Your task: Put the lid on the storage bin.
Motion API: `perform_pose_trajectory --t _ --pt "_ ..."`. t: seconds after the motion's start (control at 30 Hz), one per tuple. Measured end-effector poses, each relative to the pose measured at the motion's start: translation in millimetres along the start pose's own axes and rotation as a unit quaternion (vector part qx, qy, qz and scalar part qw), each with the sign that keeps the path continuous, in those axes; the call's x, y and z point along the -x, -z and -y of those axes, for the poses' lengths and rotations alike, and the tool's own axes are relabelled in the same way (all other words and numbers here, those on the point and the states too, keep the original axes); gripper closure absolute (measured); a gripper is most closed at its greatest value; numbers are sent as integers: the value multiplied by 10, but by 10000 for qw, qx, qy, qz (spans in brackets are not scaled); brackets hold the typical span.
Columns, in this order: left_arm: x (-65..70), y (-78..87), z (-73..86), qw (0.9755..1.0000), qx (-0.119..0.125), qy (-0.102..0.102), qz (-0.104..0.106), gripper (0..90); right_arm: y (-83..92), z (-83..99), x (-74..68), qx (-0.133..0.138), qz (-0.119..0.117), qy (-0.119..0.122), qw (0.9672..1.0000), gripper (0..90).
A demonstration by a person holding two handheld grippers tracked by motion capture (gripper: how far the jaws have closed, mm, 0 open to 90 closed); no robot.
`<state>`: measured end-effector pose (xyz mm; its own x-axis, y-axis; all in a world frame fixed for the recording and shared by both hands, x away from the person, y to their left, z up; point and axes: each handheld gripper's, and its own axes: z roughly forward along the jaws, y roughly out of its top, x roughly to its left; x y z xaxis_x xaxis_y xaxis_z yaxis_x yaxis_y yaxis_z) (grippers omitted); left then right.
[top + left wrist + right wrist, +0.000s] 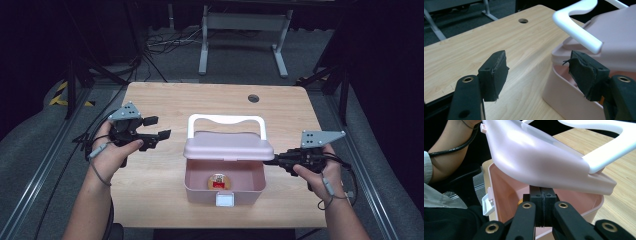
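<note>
A pink box (200, 185) with a white handle (226, 119) stands in the middle of the table. Its lid (228, 146) is lifted partway, leaving the front open. A small round gold and red item (218, 181) lies inside. My right gripper (270, 161) is shut with nothing between its pads, and its tips (543, 192) sit under the lid's (536, 162) right edge, against its underside. My left gripper (157, 128) stands open and holds nothing, a little left of the box. In the left gripper view its pads (496, 72) flank bare wood beside the box wall (566, 97).
A white latch (224, 200) hangs on the box's front wall. A cable hole (253, 98) is in the tabletop (160, 100) at the back right. Beyond the table are a white frame's legs (204, 45) and cables on the floor.
</note>
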<state>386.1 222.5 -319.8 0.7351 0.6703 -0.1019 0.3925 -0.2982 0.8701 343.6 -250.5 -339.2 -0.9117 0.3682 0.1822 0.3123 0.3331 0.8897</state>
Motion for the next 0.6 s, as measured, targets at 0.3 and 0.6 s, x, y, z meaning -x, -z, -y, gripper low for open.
perform_pose_trajectory --t 0.3,0.6 --pt "-99 -84 16 9998 -112 127 -131 318 21 28 -49 -70 74 11 9999 900" --pt "-155 -154 11 9995 -158 203 -193 317 41 61 -69 -198 80 -47 9998 900"
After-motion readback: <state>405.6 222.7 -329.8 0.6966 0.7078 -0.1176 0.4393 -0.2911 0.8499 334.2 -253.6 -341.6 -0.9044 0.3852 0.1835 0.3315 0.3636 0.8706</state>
